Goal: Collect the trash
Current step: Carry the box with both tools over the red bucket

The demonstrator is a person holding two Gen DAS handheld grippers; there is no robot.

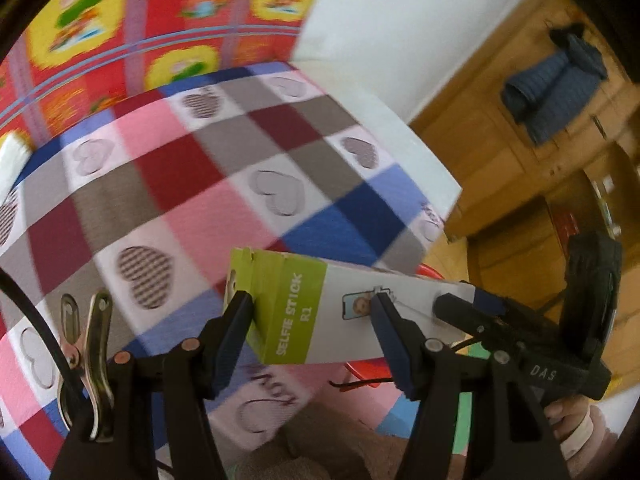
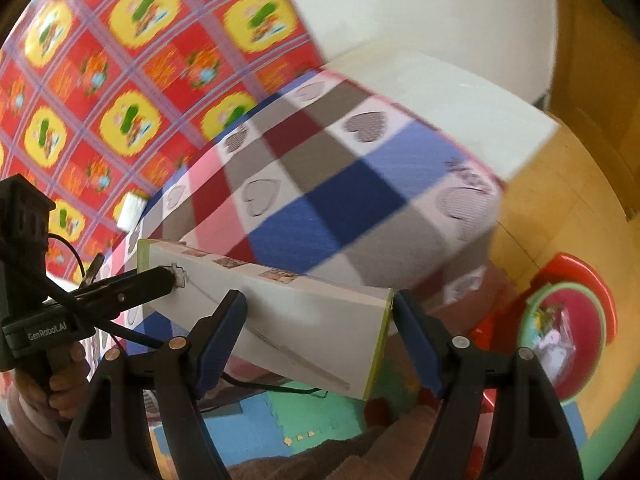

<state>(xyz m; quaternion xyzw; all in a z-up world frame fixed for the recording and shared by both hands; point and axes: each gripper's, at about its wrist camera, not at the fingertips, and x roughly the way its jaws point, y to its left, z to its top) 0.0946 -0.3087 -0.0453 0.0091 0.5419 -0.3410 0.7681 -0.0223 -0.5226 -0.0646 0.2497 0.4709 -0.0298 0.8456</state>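
While long selfie-stick box [image 1: 320,312] is carried above bed edge, green-printed end is clamped by left gripper [image 1: 314,306], pads pressed on both sides. White end is bracketed by right gripper [image 2: 320,314], jaws set wide; left pad against box face, right pad just beside end, contact not certain. Beyond box, heart-patterned checked blanket [image 1: 192,184] is spread over bed. Right of right gripper, red bin [image 2: 572,320] is seen on floor, well apart.

Checked heart-print bed cover [image 1: 192,184], red patterned wall hanging [image 2: 120,80], wooden floor [image 2: 532,220].
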